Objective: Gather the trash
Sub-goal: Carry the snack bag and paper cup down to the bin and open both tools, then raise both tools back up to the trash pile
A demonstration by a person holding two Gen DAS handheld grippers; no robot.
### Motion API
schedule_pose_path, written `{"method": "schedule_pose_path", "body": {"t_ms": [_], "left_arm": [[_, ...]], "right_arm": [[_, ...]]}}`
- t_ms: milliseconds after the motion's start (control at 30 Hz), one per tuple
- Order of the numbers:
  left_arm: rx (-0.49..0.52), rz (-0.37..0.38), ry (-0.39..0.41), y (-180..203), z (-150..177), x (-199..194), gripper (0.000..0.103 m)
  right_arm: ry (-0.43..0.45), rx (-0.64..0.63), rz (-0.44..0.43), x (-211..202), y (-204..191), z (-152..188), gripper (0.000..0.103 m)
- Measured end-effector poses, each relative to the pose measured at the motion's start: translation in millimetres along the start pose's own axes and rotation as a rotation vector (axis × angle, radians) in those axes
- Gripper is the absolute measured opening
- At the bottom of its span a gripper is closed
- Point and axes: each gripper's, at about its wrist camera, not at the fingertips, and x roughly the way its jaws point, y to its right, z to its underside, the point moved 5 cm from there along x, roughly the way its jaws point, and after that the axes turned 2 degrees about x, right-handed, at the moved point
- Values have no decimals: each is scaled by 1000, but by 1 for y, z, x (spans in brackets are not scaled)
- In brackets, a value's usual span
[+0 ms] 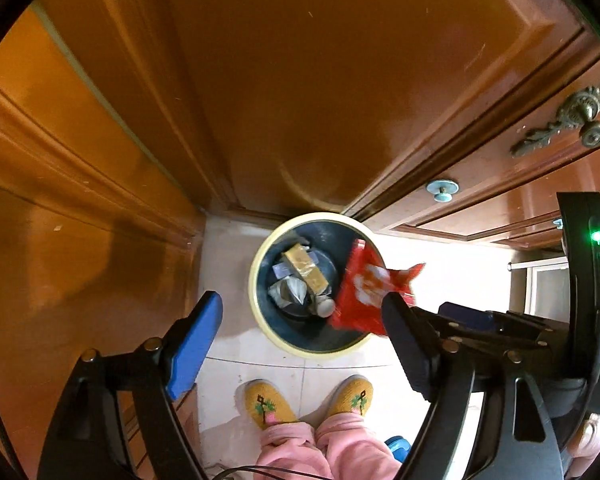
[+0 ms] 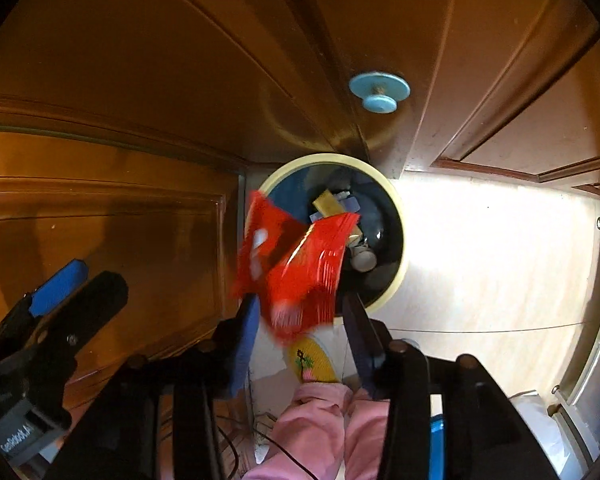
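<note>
A: Is the trash in the bin [image 1: 260, 304] yet?

B: Some is. A yellow box [image 1: 305, 270] and crumpled bits lie at the bottom of the bin. The red wrapper [image 2: 296, 264] is over the bin's rim, blurry, not inside yet.

A: Is a claw holding it?

B: No. The right claw [image 2: 300, 344] is spread, with the wrapper just past its tips, toward the bin. The left claw [image 1: 300, 344] is spread wide and empty.

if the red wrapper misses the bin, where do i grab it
Pinch the red wrapper by a flat outer edge, coming straight down from above. It is a thin, crumpled foil sheet, blurred as it hangs over the bin rim, so an edge suits the right gripper's fingers best.
</note>
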Motion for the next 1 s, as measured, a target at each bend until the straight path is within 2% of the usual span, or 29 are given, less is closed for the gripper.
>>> {"method": "schedule_pose_path", "body": {"t_ms": [233,500,800,1000], "left_arm": [[-38,19,18,-1,3,-54,80],[58,22,75,26,-1,-165,80],[162,33,190,49,-19,-293,80],[227,43,314,60,-37,-364,80]], "right_arm": [[18,15,-22,-43,-20,13,44],[69,-2,-65,-143,-50,51,44],[221,-58,-53,-267,-84,78,44],[357,-121,-41,-338,-100,88,44]]}}
